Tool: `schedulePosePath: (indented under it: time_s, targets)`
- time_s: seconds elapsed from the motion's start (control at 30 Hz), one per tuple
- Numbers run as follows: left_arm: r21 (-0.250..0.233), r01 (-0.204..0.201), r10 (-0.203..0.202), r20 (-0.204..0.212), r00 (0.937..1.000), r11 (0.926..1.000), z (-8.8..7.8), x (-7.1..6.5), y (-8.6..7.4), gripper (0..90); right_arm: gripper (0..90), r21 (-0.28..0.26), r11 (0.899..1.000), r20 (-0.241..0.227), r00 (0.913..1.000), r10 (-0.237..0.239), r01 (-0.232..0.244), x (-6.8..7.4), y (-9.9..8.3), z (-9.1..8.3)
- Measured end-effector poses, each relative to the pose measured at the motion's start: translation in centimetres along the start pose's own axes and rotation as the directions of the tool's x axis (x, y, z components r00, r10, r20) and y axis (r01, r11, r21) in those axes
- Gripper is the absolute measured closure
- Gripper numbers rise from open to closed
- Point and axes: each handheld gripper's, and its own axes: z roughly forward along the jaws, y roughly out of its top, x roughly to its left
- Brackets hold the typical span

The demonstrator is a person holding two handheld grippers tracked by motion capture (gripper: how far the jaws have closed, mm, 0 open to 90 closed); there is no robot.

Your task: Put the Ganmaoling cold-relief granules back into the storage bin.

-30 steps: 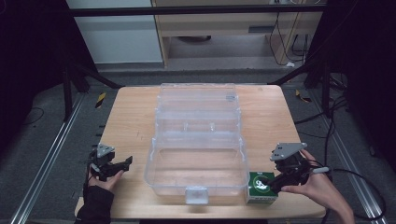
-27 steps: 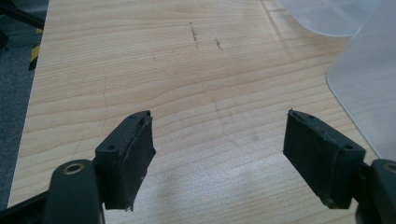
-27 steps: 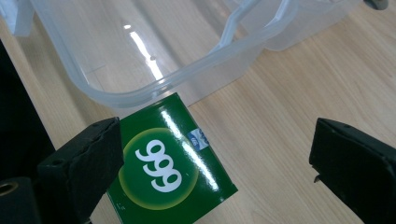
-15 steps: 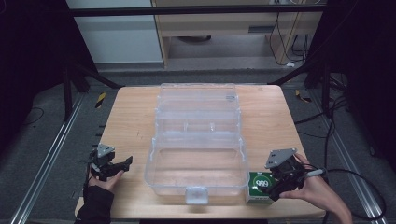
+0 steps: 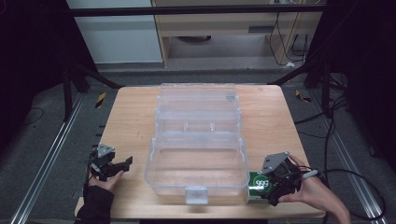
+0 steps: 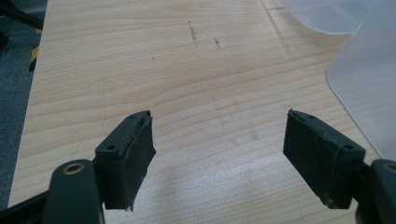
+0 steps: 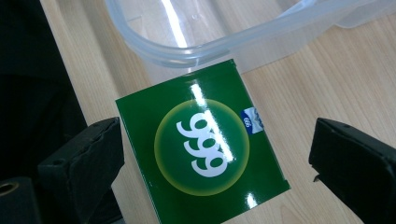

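A green box [image 5: 259, 185] printed with "999" [image 7: 203, 142] lies flat on the wooden table [image 5: 133, 116] near its front right edge, beside the front right corner of a clear plastic case [image 5: 196, 140] that stands open. My right gripper [image 5: 272, 189] hovers over the box, open, one jaw on each side of it with gaps showing [image 7: 217, 158]. My left gripper [image 5: 125, 163] rests at the table's front left, open, with bare wood between its jaws [image 6: 219, 140].
The case's lid lies back toward the far side of the table [image 5: 196, 98]. A corner of the clear case [image 6: 369, 88] shows to the right of the left gripper. Cables trail over the floor at the right [image 5: 336, 121]. Cabinets stand beyond the table.
My right gripper has moved down and toward the front edge, closing in over the green box. The left gripper has stayed put.
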Motion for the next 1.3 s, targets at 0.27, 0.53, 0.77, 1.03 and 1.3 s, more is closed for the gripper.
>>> schedulePosePath:
  time_s: [0.27,0.53,0.77,1.03,1.3]
  targets:
    - [0.001,-0.001,0.001,0.0,1.0,1.0,0.0,0.0,0.0,23.9,3.5,0.046,0.998,-0.035,0.999,-0.029,0.03,0.2,0.3,0.8]
    - [0.003,-0.001,0.001,0.0,1.0,1.0,0.1,0.0,0.0,23.9,3.7,0.072,0.997,-0.054,0.9982,-0.027,0.031,0.0,-0.2,2.1]
    - [0.004,-0.002,0.002,0.001,1.0,1.0,0.1,0.0,0.0,23.9,3.3,0.085,0.994,-0.075,0.9955,-0.059,0.065,-0.2,0.0,2.9]
    - [0.005,-0.002,0.002,0.0,1.0,1.0,0.1,0.0,0.0,23.9,3.8,0.108,0.99,-0.106,0.9914,-0.076,0.088,-0.3,0.0,3.9]
    - [0.008,-0.005,0.005,0.0,1.0,1.0,0.2,0.0,0.0,23.9,4.6,0.113,0.987,-0.115,0.9882,-0.101,0.114,-0.4,-0.4,4.5]
